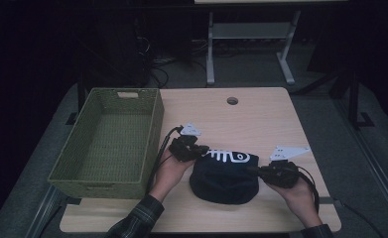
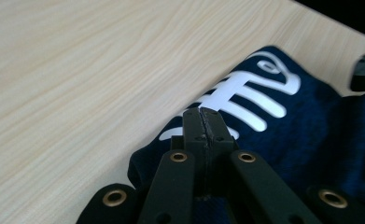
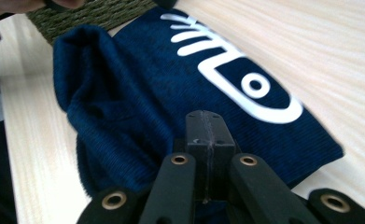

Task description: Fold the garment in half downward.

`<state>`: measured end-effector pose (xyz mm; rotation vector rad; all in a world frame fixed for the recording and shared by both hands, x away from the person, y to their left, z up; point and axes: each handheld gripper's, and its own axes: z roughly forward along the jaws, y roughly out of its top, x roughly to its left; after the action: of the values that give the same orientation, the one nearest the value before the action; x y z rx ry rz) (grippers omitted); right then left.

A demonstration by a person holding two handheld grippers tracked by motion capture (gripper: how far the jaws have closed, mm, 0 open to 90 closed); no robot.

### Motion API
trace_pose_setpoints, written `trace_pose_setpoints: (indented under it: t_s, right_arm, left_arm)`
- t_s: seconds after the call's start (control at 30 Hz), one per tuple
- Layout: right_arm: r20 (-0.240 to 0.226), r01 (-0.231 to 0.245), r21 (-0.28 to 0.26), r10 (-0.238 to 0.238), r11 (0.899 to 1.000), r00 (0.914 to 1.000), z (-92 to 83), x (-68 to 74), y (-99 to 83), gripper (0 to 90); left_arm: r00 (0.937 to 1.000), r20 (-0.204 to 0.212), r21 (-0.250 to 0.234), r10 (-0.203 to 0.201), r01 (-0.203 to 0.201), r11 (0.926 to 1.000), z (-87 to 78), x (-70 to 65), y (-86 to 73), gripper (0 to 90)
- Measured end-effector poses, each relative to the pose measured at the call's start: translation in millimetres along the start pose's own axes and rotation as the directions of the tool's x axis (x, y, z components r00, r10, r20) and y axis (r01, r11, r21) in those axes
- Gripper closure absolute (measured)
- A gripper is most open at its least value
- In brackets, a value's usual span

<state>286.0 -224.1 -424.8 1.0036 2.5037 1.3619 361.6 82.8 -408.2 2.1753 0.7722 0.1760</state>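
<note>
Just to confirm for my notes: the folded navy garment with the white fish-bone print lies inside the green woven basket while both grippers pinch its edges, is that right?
Not quite: the navy garment lies on the wooden table, beside the green basket, not inside it, as the high view shows. The left gripper and right gripper do pinch its edges.

Bare worktop (image 1: 251, 116) is left beyond the folded cloth (image 1: 225, 177); the left side is blocked by the green basket (image 1: 113, 143).
</note>
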Motion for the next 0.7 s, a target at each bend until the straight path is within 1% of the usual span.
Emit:
trace_pose_setpoints:
  t_s: [0.1,0.17,0.3,0.4,0.47,0.5,0.53,0.63,0.67,0.7]
  right_arm:
    - [-0.01,0.008,0.017,-0.008,1.0,0.9999,1.2,5.4,-4.7,89.9]
    - [-0.021,0.021,0.028,-0.02,0.999,0.9996,2.8,9.5,-8.0,89.9]
    - [-0.029,0.033,0.053,-0.032,0.998,0.9991,6.1,16.4,-12.4,89.8]
    - [-0.042,0.035,0.071,-0.032,0.997,0.9986,9.4,20.7,-18.2,89.9]
    - [-0.052,0.027,0.079,-0.023,0.996,0.9984,12.3,22.6,-22.9,89.9]
    - [-0.05,0.029,0.086,-0.024,0.996,0.9984,13.6,24.0,-25.0,89.9]
    - [-0.049,0.031,0.087,-0.027,0.996,0.9984,14.6,25.4,-26.6,89.9]
    - [-0.047,0.041,0.095,-0.036,0.995,0.9983,17.8,29.2,-30.9,89.9]
    - [-0.049,0.035,0.095,-0.031,0.995,0.9983,18.9,30.3,-32.0,89.9]
    - [-0.049,0.04,0.103,-0.035,0.994,0.9982,20.4,31.5,-32.9,90.0]
  left_arm:
    - [0.9999,0.003,0.017,-0.013,0.013,0.9998,6.7,2.1,-3.7,89.9]
    - [1.0,0.003,0.028,-0.009,0.009,0.9996,9.7,2.5,-5.9,89.9]
    - [1.0,0.002,0.041,-0.006,0.005,0.9991,13.7,2.2,-8.2,89.9]
    - [1.0,0.007,0.053,-0.007,0.007,0.9986,17.8,2.3,-9.8,89.9]
    - [0.9999,0.01,0.064,-0.004,0.003,0.998,22.0,2.2,-11.1,89.9]
    - [0.9999,0.011,0.061,-0.009,0.009,0.9981,24.1,1.2,-11.6,90.0]
    - [0.9999,0.011,0.078,0.006,-0.007,0.9969,25.9,1.3,-11.9,90.0]
    - [0.9998,0.012,0.095,0.017,-0.018,0.9953,32.7,-0.2,-12.5,90.0]
    - [0.9996,0.012,0.11,0.026,-0.028,0.9936,35.1,-0.2,-12.4,90.0]
    - [0.9996,0.013,0.109,0.026,-0.028,0.9937,37.1,-0.3,-12.5,90.0]
